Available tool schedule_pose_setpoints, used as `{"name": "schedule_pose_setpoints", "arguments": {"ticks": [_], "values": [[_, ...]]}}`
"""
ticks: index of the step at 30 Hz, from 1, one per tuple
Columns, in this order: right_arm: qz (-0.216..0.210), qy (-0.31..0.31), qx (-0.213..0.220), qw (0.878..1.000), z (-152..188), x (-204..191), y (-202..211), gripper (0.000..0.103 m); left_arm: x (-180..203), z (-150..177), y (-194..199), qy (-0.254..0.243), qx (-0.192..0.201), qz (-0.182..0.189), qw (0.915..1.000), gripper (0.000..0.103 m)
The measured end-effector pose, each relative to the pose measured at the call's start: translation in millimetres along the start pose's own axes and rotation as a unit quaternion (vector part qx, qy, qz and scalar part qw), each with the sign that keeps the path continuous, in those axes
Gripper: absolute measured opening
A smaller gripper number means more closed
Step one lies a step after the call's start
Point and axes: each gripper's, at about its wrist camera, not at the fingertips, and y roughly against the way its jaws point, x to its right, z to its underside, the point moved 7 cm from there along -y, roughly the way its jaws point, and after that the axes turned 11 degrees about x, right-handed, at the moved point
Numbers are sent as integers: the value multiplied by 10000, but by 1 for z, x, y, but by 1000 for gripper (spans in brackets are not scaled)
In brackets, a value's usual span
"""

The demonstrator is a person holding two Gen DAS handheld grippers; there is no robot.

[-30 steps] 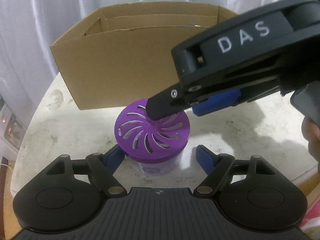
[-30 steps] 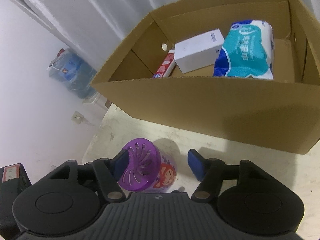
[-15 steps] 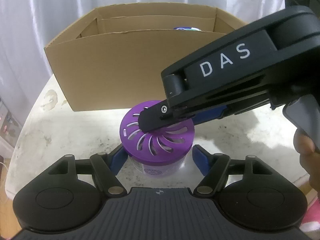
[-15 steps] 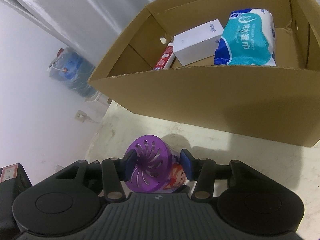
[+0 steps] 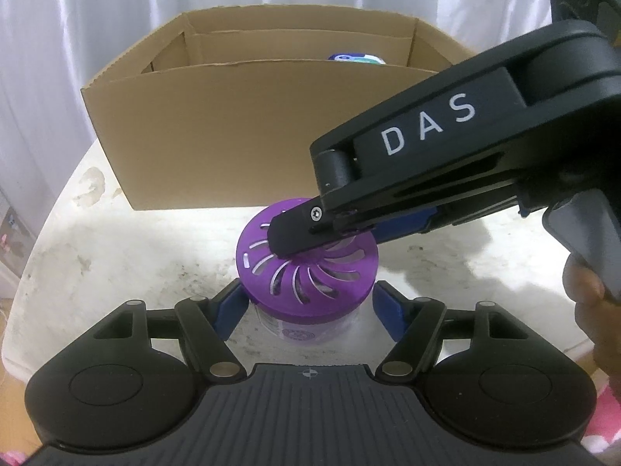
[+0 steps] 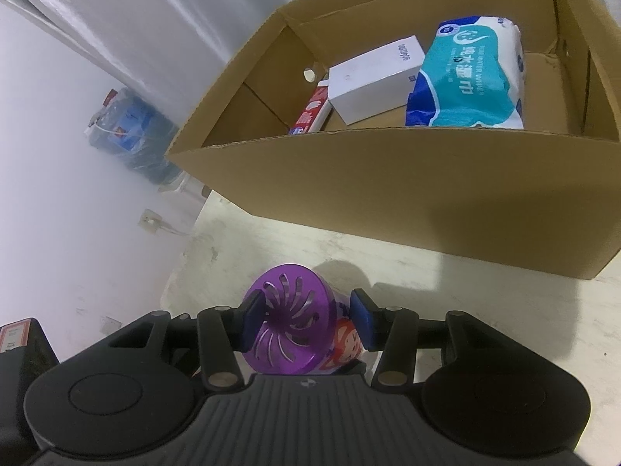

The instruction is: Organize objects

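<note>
A jar with a purple slotted lid (image 5: 306, 268) stands on the pale table in front of an open cardboard box (image 5: 248, 132). My left gripper (image 5: 306, 306) is open, its blue pads on either side of the jar's clear body, not clearly touching. My right gripper (image 6: 308, 320) comes in from the right and has closed around the jar (image 6: 295, 330) at lid height; its blue pads touch or nearly touch both sides. In the left wrist view the right gripper's body (image 5: 446, 147) covers part of the lid.
The box (image 6: 388, 202) holds a teal wet-wipes pack (image 6: 473, 73), a white carton (image 6: 372, 77) and a red package (image 6: 310, 110). The table edge (image 6: 182, 264) drops off at the left. A grey curtain hangs behind the box.
My right gripper has narrowed from wide open to closed around the jar's lid. My left gripper has moved in so the jar sits deeper between its open fingers.
</note>
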Motion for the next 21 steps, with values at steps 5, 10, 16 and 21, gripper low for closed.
{"name": "schedule_pose_setpoints", "arguments": {"ticks": [5, 10, 16, 21], "values": [[26, 22, -18, 10000, 1, 1, 3, 52, 2, 0, -3, -11, -6, 12, 10000, 70], [38, 28, -22, 10000, 2, 2, 5, 52, 0, 0, -5, 7, -11, 41, 10000, 70], [44, 20, -27, 10000, 1, 3, 5, 52, -1, 1, -6, -4, -15, 42, 10000, 71], [45, 30, -35, 10000, 1, 2, 4, 52, 1, 4, -9, -2, -30, 43, 10000, 71]]}}
